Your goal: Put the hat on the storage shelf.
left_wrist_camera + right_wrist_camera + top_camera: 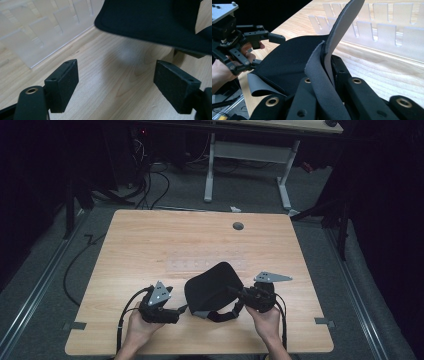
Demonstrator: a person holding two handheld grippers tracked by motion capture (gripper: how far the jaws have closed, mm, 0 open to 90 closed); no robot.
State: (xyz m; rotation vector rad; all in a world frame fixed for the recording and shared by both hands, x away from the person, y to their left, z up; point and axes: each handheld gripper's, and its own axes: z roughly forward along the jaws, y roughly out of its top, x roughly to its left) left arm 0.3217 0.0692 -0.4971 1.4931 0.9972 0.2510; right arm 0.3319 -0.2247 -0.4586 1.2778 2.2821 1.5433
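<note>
This looked like a lab or test room, not a home. A plain wooden bench [150, 250] stood on grey carpet [45, 270], and the room around it was dark. Black cables [150, 185] ran across the floor. Behind it was another desk with white metal legs [210, 170]. A small red light [143, 131] glowed on some gear in the dark. Grey tape marks [75, 325] sat at the bench's corners.
</note>
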